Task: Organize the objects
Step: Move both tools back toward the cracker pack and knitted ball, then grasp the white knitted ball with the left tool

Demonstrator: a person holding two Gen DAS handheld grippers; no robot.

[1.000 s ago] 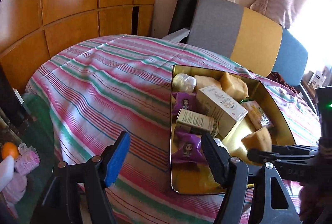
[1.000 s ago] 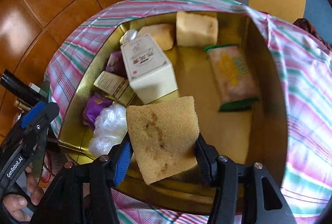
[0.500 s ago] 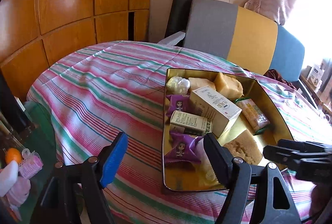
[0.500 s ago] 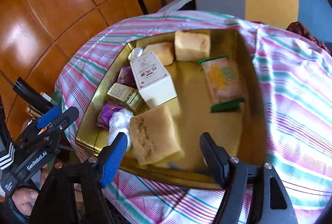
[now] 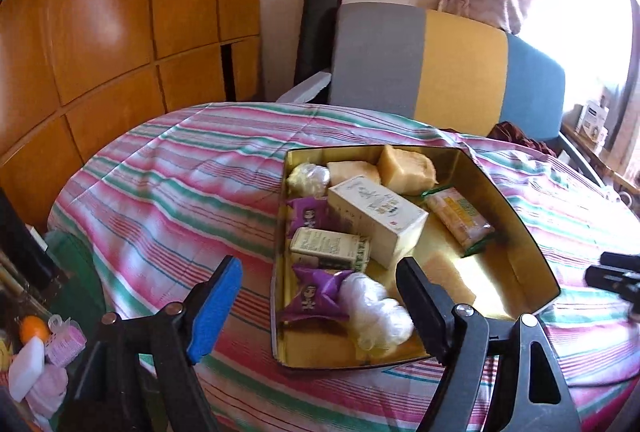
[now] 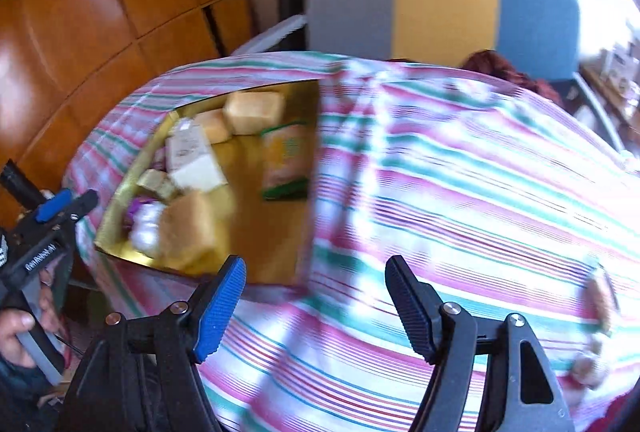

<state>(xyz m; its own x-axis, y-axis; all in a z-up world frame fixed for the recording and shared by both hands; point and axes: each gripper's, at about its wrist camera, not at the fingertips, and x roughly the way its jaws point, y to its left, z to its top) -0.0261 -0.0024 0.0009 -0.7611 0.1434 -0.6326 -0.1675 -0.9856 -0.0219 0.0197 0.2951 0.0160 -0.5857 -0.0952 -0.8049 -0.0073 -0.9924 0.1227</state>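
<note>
On the striped table [image 5: 168, 191], seen from the left wrist, the gold tin [image 5: 516, 216] holds sponges, boxes and wrapped packets, with a tan sponge [image 5: 448, 274] lying flat near its front. Left hand-held gripper [image 5: 316, 308] gapes wide, holding nothing. From the right wrist, blurred, the right hand-held gripper [image 6: 316, 302] is spread wide and empty over the cloth, beside the tin [image 6: 276, 264].

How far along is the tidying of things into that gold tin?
The gold tin already holds sponges, boxes and packets, including the sponge near its front. Nothing is in hand: the left gripper and right gripper are open and empty. Blurred items at the right edge of the striped cloth look left.
</note>
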